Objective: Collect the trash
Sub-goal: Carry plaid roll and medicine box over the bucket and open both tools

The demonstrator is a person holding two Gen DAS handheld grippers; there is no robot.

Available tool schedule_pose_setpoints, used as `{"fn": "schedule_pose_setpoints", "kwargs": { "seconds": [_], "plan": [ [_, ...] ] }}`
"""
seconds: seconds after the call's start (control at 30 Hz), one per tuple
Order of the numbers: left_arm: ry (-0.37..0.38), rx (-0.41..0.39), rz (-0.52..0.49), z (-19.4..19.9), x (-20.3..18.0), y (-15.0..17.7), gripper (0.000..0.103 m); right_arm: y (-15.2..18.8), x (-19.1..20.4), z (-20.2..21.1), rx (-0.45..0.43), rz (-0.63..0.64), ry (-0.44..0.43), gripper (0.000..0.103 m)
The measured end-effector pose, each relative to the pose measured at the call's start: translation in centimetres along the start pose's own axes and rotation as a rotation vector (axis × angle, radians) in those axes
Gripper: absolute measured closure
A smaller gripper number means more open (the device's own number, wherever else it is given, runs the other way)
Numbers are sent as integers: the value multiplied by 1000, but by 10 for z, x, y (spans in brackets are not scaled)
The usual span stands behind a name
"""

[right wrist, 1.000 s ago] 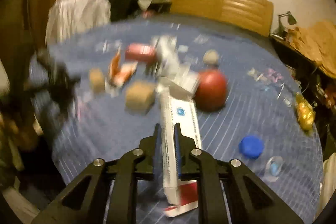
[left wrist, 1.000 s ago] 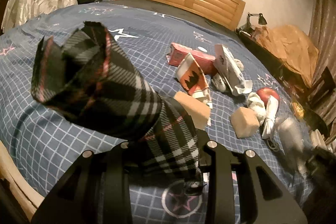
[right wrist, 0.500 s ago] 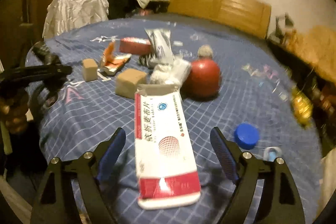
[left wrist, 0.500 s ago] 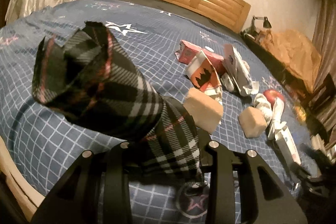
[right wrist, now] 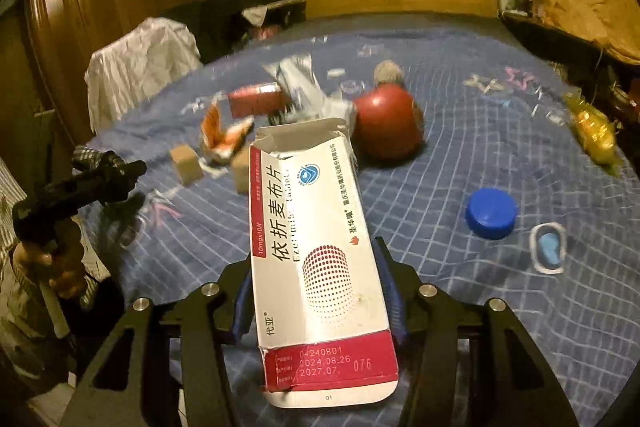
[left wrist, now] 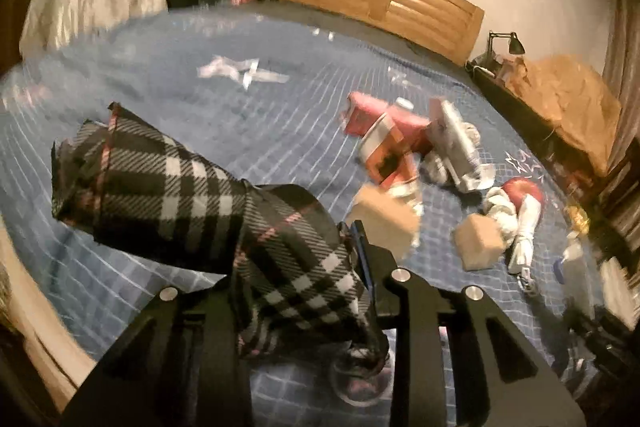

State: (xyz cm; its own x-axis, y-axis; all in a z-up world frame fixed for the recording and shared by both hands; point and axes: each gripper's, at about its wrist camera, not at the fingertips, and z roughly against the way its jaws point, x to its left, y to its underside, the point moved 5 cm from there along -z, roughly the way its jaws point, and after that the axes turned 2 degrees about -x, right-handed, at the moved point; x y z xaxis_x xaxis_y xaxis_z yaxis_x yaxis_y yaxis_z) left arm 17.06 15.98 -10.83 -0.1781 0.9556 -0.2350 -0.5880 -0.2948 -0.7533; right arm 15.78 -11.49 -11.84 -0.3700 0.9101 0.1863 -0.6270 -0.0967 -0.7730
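Left wrist view: our left tongs (left wrist: 296, 291) pinch the neck of a plaid bag (left wrist: 168, 187), whose open mouth points toward 10 o'clock over the blue bed (left wrist: 200, 115). Loose trash lies at 1 to 3 o'clock: a red carton (left wrist: 384, 131), two tan blocks (left wrist: 478, 241), crumpled wrappers (left wrist: 456, 147) and a red ball (left wrist: 524, 187). The frame is blurred, so small items stay uncertain.

Right wrist view: our right tongs (right wrist: 316, 301) press on the long edges of a flattened white-and-red medicine box (right wrist: 316, 247), its long axis running straight ahead toward 12 o'clock, torn end forward. The left tongs with the bag sit at 9 o'clock, well apart from the box. A blue cap (right wrist: 491, 213) lies at 2 o'clock.

We judge the coming move turns on that gap: the box must swing left toward 9 o'clock and enter the bag's mouth lengthwise.
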Motion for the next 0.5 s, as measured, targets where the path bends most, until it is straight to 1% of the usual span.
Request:
{"fn": "schedule_pose_setpoints", "kwargs": {
  "seconds": [0.1,0.2,0.27,0.33,0.4,0.5],
  "plan": [
    [-41,-66,-91,25,-30,-15,75,-12,7,21,-53,17,6,50],
    [-38,-114,-175,44,-69,-25,75,-26,7,47,-108,16,16,50],
    [-32,-150,-239,54,-103,-29,75,-35,2,68,-151,16,42,50],
    [-11,-168,-286,60,-131,-31,75,-41,-8,89,-183,9,70,50],
    [27,-177,-329,66,-165,-31,75,-46,-24,111,-215,-3,121,50],
    [89,-191,-397,75,-214,-28,75,-46,-51,140,-247,-41,168,50]
  ]
}}
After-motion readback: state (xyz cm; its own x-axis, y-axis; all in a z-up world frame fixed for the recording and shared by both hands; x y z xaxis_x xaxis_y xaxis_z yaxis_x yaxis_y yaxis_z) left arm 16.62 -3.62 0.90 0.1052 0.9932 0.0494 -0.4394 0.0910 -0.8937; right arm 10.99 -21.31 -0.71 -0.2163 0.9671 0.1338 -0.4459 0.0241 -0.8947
